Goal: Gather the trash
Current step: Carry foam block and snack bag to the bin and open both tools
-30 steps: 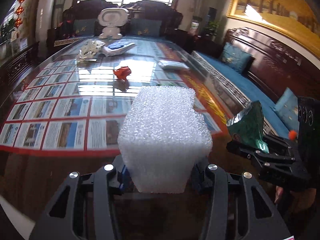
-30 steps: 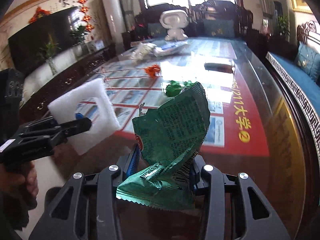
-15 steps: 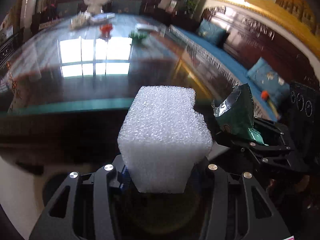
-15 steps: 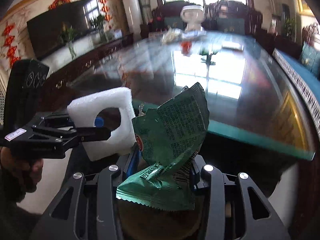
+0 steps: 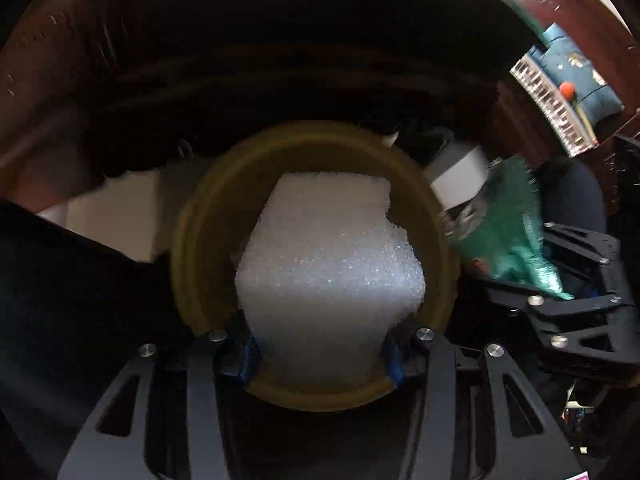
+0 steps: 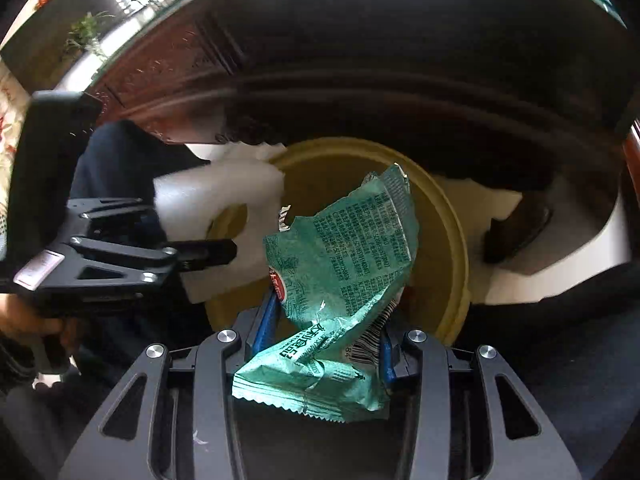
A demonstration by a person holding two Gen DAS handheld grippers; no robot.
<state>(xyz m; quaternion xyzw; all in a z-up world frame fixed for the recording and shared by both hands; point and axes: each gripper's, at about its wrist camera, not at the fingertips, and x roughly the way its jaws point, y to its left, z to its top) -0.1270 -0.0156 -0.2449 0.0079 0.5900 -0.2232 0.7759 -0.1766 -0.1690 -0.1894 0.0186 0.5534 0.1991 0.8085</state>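
Note:
My left gripper [image 5: 320,354] is shut on a white foam block [image 5: 328,264] and holds it over the open mouth of a round yellow bin [image 5: 442,280] on the floor. My right gripper [image 6: 326,332] is shut on a crumpled green snack wrapper [image 6: 340,264] and holds it above the same yellow bin [image 6: 444,248]. In the right wrist view the left gripper [image 6: 208,254] with the foam block [image 6: 224,204] is at the bin's left rim. In the left wrist view the right gripper [image 5: 568,300] with the wrapper [image 5: 512,232] is at the bin's right.
The dark wooden table edge [image 6: 360,60] with its glass top arches over the bin. A person's dark shoe [image 6: 516,232] stands on the pale floor to the right of the bin. A blue cushioned bench [image 5: 576,76] is at the far right.
Both grippers have dropped from table height to below the table edge and tilted down over the yellow bin. Each still holds its piece of trash.

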